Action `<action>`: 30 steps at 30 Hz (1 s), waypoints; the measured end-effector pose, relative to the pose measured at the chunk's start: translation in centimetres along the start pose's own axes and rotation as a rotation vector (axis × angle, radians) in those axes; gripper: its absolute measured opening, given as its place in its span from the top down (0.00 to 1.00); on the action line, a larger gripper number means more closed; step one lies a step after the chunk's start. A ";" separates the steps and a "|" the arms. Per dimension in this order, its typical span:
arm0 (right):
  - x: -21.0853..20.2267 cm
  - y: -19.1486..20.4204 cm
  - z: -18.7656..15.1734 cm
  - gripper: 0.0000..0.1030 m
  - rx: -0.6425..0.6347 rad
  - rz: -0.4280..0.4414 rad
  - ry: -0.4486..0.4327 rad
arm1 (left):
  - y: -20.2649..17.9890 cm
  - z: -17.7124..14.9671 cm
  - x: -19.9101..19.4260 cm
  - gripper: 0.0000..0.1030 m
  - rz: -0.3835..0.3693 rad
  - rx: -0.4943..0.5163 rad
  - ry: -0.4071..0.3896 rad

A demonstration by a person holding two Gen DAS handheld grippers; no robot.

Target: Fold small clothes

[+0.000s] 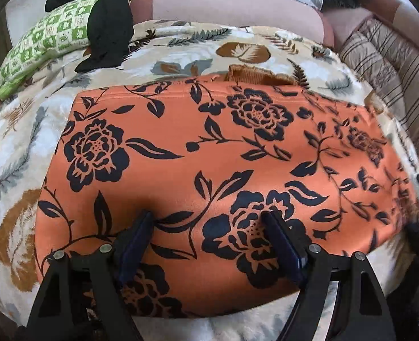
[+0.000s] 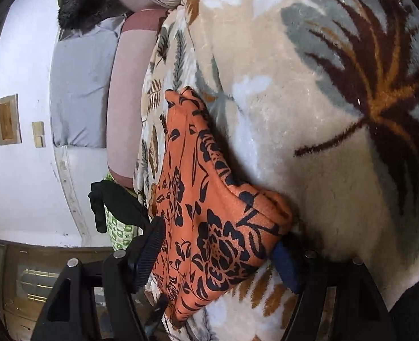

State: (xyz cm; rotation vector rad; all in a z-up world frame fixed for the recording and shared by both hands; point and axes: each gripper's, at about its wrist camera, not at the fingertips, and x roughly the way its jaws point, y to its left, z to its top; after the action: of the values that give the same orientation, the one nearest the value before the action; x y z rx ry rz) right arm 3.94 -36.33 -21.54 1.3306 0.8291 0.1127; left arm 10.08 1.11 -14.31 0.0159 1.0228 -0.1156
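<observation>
Black fingers of the left gripper point(image 1: 209, 221) stand spread apart, resting over the orange flowered cloth point(image 1: 209, 170), which lies folded flat on the leaf-patterned blanket point(image 1: 25, 147). Right gripper point(image 2: 218, 238) has its jaws wide around the cloth's bunched edge point(image 2: 223, 227), not clamped. Black socks point(image 1: 110, 28) drape a green pillow point(image 1: 47, 42) beyond.

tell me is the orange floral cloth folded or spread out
Folded: the orange floral cloth lies as a neat doubled rectangle on the blanket.

Soft even daylight — heavy fisheye bending, dark vignetted corners, blurred right edge.
</observation>
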 end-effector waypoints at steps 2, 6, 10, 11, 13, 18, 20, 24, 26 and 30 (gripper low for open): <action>-0.2 -0.2 0.1 0.28 0.005 0.008 0.010 | -0.2 0.1 -0.4 0.21 0.000 0.000 -0.006; -0.8 1.2 -0.2 0.28 -0.067 -0.071 0.030 | 0.2 0.3 -0.9 0.21 0.006 -0.014 -0.010; -3.9 4.3 -1.9 0.28 -0.260 -0.180 -0.031 | 0.9 0.3 -0.7 0.21 0.009 -0.038 -0.001; -4.7 5.1 -2.2 0.28 -0.302 -0.196 -0.053 | 1.0 0.2 -0.6 0.21 0.009 -0.039 0.001; -5.4 7.0 -2.5 0.28 -0.391 -0.199 -0.065 | 1.0 0.2 -0.5 0.21 0.013 -0.034 0.001; -1.3 11.5 -1.8 0.28 -0.556 -0.081 0.124 | 0.9 0.1 -0.3 0.20 0.012 -0.034 -0.002; 1.6 11.3 -1.2 0.28 -0.544 -0.047 0.214 | 0.8 0.2 -0.2 0.19 0.014 -0.028 0.003; 3.3 5.3 2.6 0.35 -0.204 -0.147 0.146 | 0.9 0.3 -0.5 0.19 0.008 -0.017 0.013; 1.1 5.5 2.2 0.34 -0.191 -0.120 0.087 | 1.3 0.6 -1.3 0.19 0.011 -0.039 -0.014; -4.0 5.6 -1.1 0.25 -0.270 -0.136 0.012 | 1.6 2.0 -2.2 0.19 -0.026 -0.107 -0.067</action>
State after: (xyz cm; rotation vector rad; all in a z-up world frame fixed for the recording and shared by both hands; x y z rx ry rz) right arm 2.54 -35.99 -14.70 1.0188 0.8791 0.1203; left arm 10.80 2.77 -11.49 -0.0985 0.9615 -0.0841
